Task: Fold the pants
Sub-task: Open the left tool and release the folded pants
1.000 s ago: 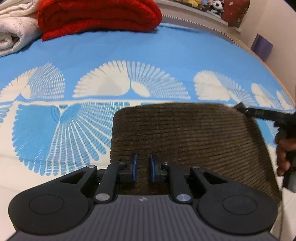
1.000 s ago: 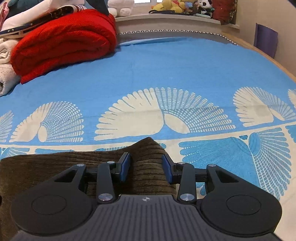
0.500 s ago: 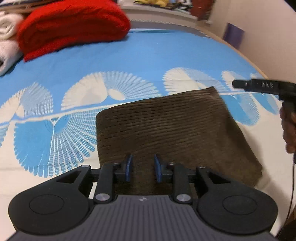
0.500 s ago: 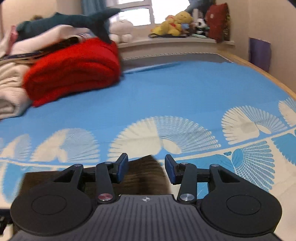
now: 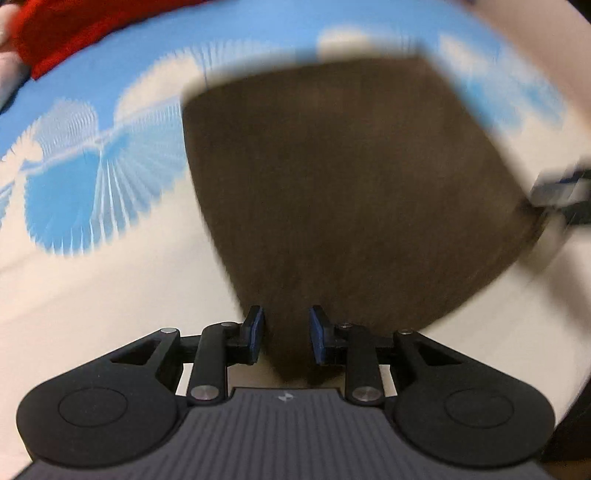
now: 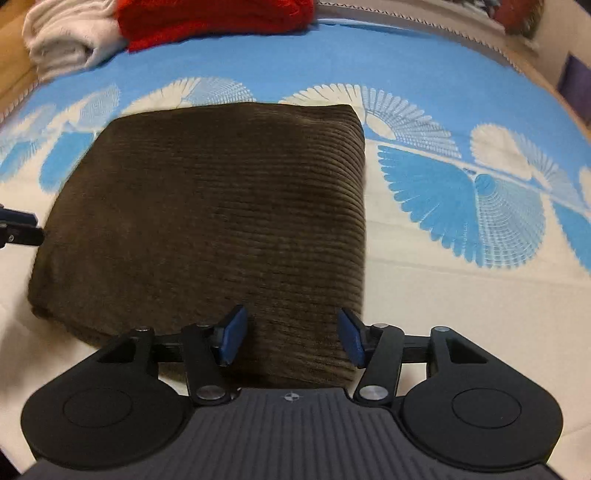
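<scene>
Presently folded pants [image 6: 214, 229] just ahead of both grippers, right gripper [image 6: 291, 338] wide, left gripper [image 5: 284, 334] narrower; both opening, gripping nothing.

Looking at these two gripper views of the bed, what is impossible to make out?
- Left wrist view: motion blur smears the brown pants and the bedspread; no ribbing shows.
- Left wrist view: the right gripper is a blurred shape cut by the right edge.
- Right wrist view: the left gripper is cut by the left edge.
- Right wrist view: the red blanket and white towel are cropped at the top.
</scene>
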`<state>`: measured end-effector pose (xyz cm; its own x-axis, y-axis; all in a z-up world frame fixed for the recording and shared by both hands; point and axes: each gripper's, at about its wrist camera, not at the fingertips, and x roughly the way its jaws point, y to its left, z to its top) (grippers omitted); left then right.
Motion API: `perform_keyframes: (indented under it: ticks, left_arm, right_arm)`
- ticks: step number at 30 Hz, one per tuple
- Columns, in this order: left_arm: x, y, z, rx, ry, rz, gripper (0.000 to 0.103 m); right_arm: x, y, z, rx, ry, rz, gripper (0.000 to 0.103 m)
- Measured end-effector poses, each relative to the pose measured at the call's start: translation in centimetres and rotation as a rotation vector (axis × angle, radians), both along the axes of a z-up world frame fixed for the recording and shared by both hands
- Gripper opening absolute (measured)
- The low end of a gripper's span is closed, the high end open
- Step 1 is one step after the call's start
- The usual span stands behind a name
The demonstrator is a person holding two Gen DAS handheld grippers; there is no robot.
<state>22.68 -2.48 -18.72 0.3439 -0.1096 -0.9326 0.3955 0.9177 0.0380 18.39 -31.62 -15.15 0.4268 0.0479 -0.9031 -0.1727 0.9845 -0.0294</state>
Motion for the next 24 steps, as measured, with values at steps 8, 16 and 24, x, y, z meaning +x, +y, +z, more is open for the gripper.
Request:
perform_keyframes:
  ticks: [8, 16, 24]
  left_arm:
    - [-3.5, 0.9, 9.4, -0.071, -0.223, 0.218, 0.083]
    - [-13.6, 0.1, 17.1, -0.099, -0.465, 0.38, 0.103]
    - [-16.7, -1.7, 14.5, -0.128, -0.352, 0.446, 0.103]
  right_arm:
    - [-3.3, -2.5, 7.8, 0.152, -0.218, -0.229, 0.073]
    - [-12.0, -0.7, 13.2, 0.184, -0.395, -0.305, 0.099]
    - [-17.5, 1.9, 14.8, 0.129, -0.472, -0.278, 0.101]
